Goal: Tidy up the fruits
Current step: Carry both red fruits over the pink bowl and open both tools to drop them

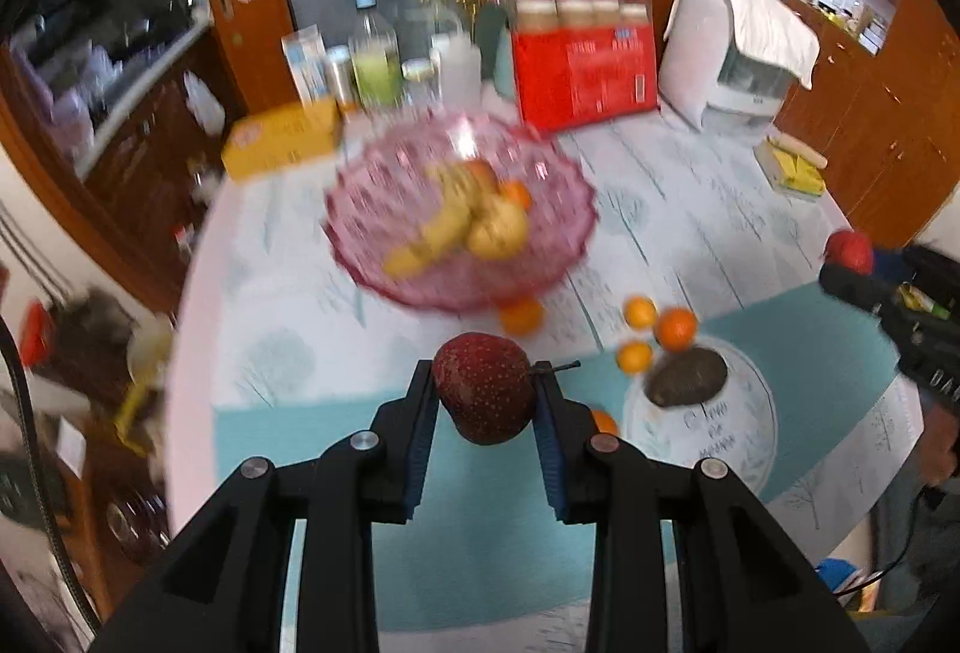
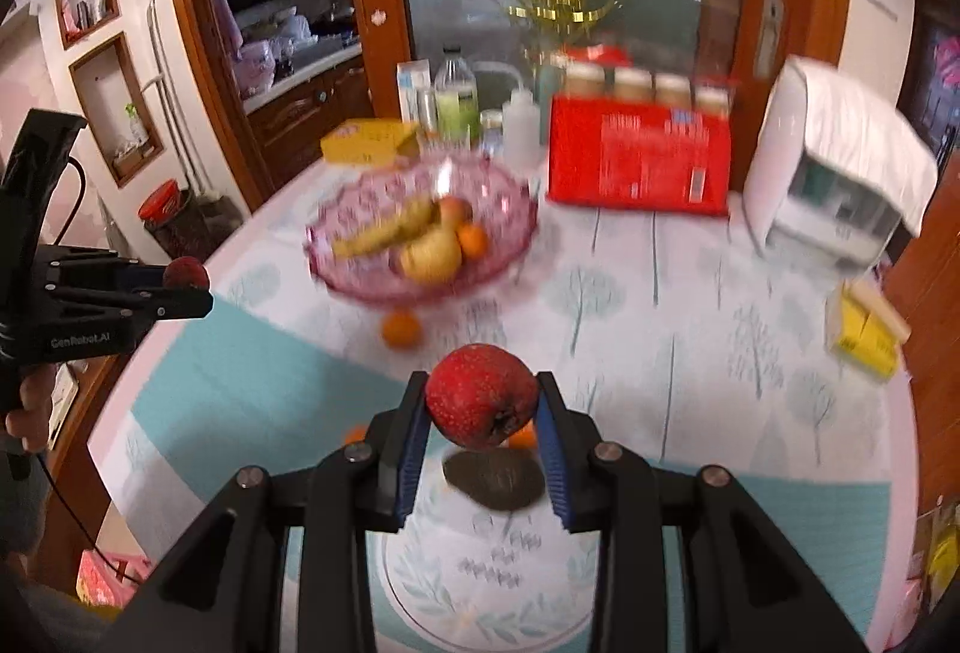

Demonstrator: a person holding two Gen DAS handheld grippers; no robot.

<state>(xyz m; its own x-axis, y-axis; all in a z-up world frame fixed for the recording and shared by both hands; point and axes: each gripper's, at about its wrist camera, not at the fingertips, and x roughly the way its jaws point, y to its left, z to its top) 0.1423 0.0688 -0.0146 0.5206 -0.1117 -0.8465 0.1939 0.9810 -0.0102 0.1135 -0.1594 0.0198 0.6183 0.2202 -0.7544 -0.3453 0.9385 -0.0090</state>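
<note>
My left gripper is shut on a dark red apple, held above the table short of the pink glass bowl. My right gripper is shut on a bright red apple, also in the air before the bowl. The bowl holds a banana, a yellow pear, an orange and another fruit. Small oranges and an avocado lie on the table. One orange sits by the bowl's foot. The left gripper shows in the right wrist view.
A red box, bottles, a yellow box and a white appliance stand along the table's far side. A yellow packet lies at the right edge. The tablecloth has a teal band.
</note>
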